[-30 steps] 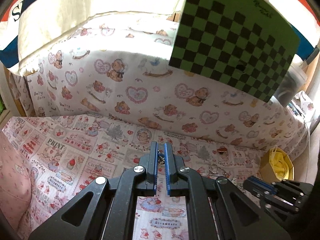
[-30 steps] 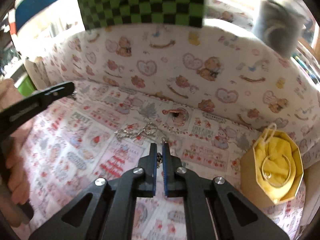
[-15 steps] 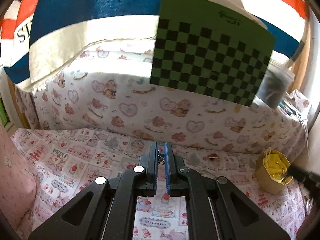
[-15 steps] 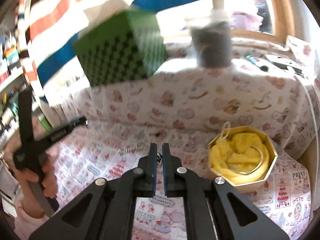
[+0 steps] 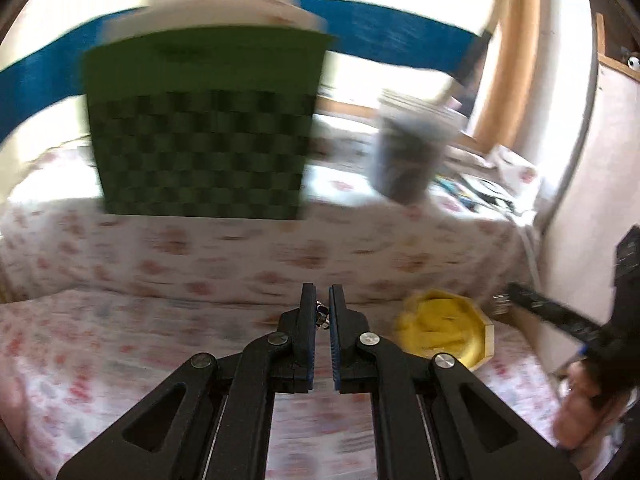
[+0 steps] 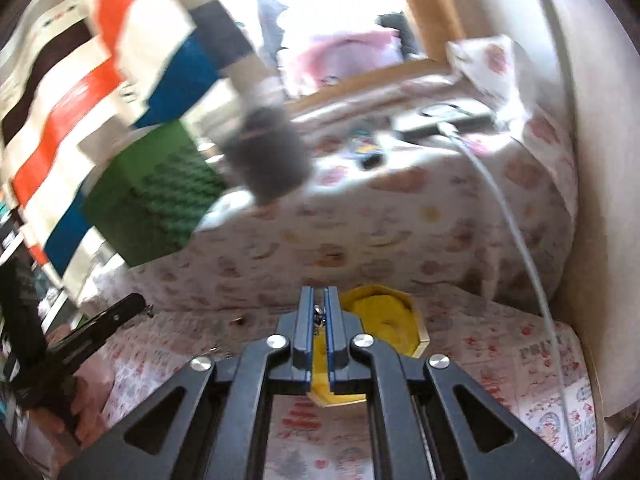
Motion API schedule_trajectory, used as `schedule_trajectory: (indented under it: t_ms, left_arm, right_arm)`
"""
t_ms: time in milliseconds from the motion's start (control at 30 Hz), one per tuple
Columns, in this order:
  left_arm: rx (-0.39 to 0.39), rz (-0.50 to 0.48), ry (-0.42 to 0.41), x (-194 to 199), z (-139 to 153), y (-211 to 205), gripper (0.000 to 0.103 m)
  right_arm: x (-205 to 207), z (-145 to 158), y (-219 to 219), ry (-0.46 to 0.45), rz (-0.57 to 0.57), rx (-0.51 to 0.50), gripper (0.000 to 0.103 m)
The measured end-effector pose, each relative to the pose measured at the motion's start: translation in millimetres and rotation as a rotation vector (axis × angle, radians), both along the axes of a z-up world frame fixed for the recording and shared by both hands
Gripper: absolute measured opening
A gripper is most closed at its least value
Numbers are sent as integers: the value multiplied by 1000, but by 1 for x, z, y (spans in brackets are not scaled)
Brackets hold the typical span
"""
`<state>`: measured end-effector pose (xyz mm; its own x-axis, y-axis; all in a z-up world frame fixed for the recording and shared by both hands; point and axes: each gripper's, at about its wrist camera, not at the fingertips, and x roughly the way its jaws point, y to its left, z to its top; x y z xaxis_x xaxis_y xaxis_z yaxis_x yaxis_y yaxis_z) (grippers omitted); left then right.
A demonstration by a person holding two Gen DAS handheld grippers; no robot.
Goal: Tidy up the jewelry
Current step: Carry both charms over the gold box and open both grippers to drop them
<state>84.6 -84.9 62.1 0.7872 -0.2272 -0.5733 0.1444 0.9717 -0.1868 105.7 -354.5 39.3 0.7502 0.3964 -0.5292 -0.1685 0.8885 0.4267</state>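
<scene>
Over the patterned cloth (image 6: 500, 360), we pinch a chain (image 6: 319, 314) in both grippers' fingers (image 5: 308, 312), keeping it untangled for the yellow box (image 6: 384, 316).

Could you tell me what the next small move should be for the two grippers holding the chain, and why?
Probably carry on toward the yellow-lined box and lower over it. Both the left gripper and the right gripper are shut on the chain, and the box sits just past the right gripper's tips, not yet under the left.
</scene>
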Motion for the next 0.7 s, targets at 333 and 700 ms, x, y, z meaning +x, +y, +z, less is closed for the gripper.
schedule_trajectory:
  t_ms: [333,700]
  left_arm:
    - [-22,-165,235,47,-41,-104,5]
    - [-25,-143,312,63,-63,-113,5]
  right_arm:
    - [20,-29,-4,85,-9,6,4]
    - [36,-49,-8,152,-6,30,5]
